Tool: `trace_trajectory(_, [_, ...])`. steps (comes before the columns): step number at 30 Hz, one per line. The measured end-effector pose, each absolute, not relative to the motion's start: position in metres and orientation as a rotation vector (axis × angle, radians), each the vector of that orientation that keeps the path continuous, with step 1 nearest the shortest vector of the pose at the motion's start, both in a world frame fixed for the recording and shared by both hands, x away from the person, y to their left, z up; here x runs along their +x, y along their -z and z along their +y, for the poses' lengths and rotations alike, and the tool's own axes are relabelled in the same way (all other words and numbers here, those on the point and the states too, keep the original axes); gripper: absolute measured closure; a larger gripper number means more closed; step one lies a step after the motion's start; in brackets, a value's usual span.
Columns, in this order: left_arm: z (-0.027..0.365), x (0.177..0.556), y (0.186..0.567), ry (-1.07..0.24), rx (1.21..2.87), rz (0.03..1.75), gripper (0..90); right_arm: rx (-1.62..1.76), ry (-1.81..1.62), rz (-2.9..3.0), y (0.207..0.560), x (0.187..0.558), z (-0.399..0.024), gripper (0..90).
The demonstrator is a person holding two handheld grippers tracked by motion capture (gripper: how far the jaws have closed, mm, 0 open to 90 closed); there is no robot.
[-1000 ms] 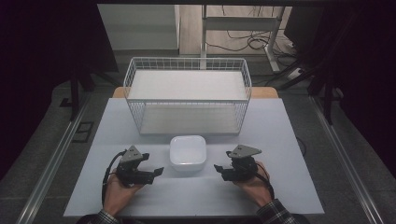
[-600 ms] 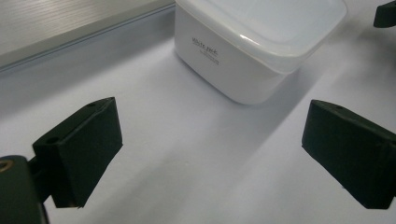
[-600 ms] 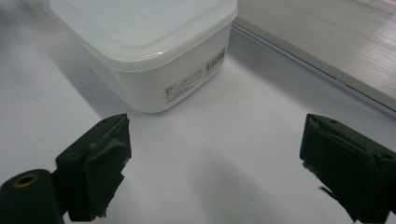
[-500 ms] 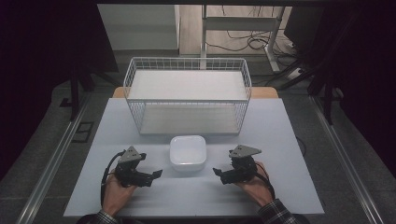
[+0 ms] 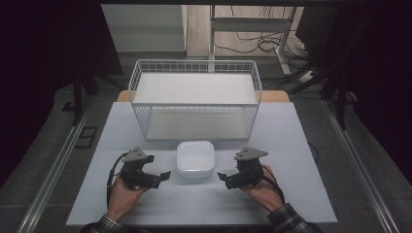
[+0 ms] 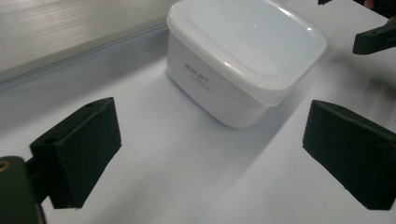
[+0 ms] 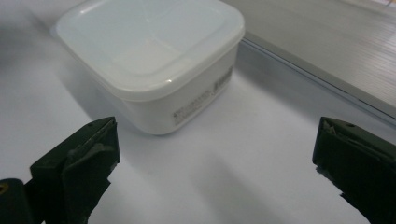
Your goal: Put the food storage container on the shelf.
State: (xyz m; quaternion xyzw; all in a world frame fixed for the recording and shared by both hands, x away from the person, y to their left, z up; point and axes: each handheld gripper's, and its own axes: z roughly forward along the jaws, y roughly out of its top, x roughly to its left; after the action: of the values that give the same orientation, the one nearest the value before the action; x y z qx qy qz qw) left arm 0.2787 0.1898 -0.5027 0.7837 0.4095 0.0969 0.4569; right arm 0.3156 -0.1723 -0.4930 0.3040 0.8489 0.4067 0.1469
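Left claw [image 5: 164, 175], right claw [image 5: 221, 176] just spreading, empty; lidded box [image 5: 195, 158] between, bare table [image 5: 291, 141] around.

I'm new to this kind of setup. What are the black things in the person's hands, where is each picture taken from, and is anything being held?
A person holds a handheld two-jaw gripper in each hand: the left gripper and the right gripper. The high view looks down on the white table. The other two pictures come from cameras riding on each gripper, looking along its black jaws. Between the grippers stands a white lidded container, with a wire basket behind it. Both grippers' jaws have just been opening; nothing is between them, nothing is held.
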Motion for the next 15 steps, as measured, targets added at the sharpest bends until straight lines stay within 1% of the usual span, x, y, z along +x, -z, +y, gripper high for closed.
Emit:
trace_trajectory(4, [0.185,0.282,0.498,-0.252,1.946,0.998,6.8,0.871,-1.136,2.462,0.488,0.317,-0.168,0.7])
trace_trajectory(7, [0.181,0.286,0.494,-0.257,1.95,0.986,10.7,0.876,-1.131,2.472,0.482,0.319,-0.164,1.1])
trace_trajectory(11, [0.176,0.295,0.489,-0.258,1.953,0.969,14.7,0.908,-1.177,2.49,0.472,0.325,-0.159,3.5])
trace_trajectory(13, [0.174,0.298,0.488,-0.254,1.954,0.97,15.2,0.923,-1.182,2.493,0.471,0.327,-0.158,4.6])
trace_trajectory(15, [0.172,0.304,0.488,-0.252,1.954,0.975,14.8,0.955,-1.202,2.51,0.47,0.334,-0.152,10.5])
